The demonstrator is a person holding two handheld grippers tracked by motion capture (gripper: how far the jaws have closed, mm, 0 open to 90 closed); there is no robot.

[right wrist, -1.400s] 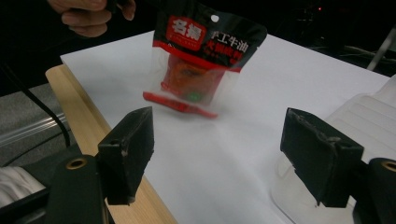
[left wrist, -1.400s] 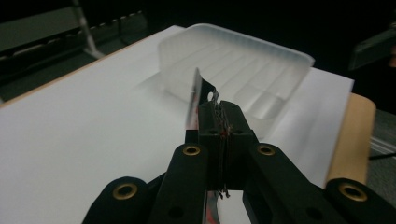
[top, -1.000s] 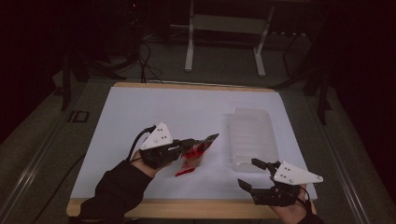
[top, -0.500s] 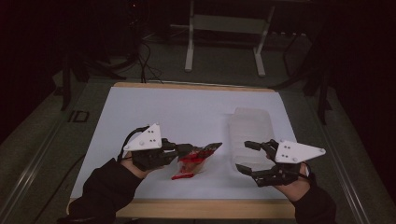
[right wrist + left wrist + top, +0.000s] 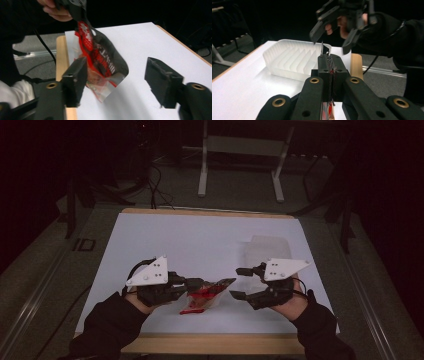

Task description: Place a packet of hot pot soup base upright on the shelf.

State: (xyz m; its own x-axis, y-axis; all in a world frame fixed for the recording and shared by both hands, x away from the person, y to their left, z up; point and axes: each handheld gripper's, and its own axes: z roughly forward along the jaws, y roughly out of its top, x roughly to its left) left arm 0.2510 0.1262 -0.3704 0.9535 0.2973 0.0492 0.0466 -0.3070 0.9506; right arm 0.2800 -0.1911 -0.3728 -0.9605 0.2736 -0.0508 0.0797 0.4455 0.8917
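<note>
Left gripper (image 5: 202, 284) clamped fully on the edge of a red-and-black snack packet (image 5: 210, 292), holding it just off the white bench (image 5: 200, 240), near the front edge. Right gripper (image 5: 241, 282) close beside the packet's free corner, jaws apart and just been closing, nothing between them. Clear ribbed tray (image 5: 294, 58) sits behind the right gripper. The packet looks light, thin and crinkly, probably slick film; it sags and folds under its own weight. Best hold is likely the flat sealed edge opposite the left gripper's, pinched squarely to stop slipping.
</note>
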